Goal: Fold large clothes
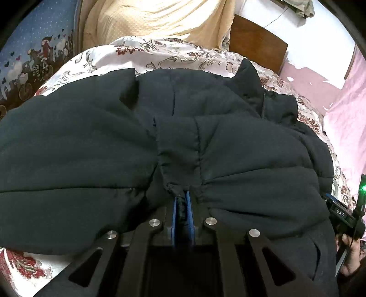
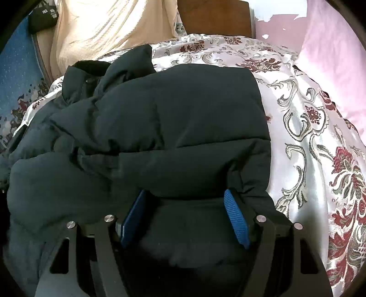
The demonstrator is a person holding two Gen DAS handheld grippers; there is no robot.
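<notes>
Nearest my left wrist lens, the left claw point(image 1: 182, 201) has its blue pads pressed almost together on a pinched fold of the black puffer jacket point(image 1: 91, 146), right at a gathered seam. Only one piece of writing is legible: the letters "DAS" on the body of the right claw's device point(image 1: 343, 217) at the right edge of the left view, beside a green light, with part of a hand point(image 1: 350, 255) wrapped round its handle. From the right wrist view I see the right claw point(image 2: 185, 217) standing wide, its ribbed blue pads point(image 2: 235, 219) either side of a thick quilted roll of the jacket; whether they press on the padding or merely flank it I cannot tell. The jacket lies bunched on a bed covered by a cream spread with dark red flowers and grey scrolls point(image 2: 308, 137). The left view alone shows a blue cloth printed with cartoon figures and bicycles point(image 1: 34, 57), and something greenish at the top right that I cannot identify. The right view alone shows the jacket's squared right edge, a wide stretch of bare spread and a small dark object with white marks point(image 2: 43, 16) too blurred to read. Both views show a pale yellow textured blanket point(image 1: 160, 18), a brown wooden headboard point(image 1: 256, 43) and pink fabric point(image 2: 331, 57). The jacket's near parts are hidden under the claws' black frames.
</notes>
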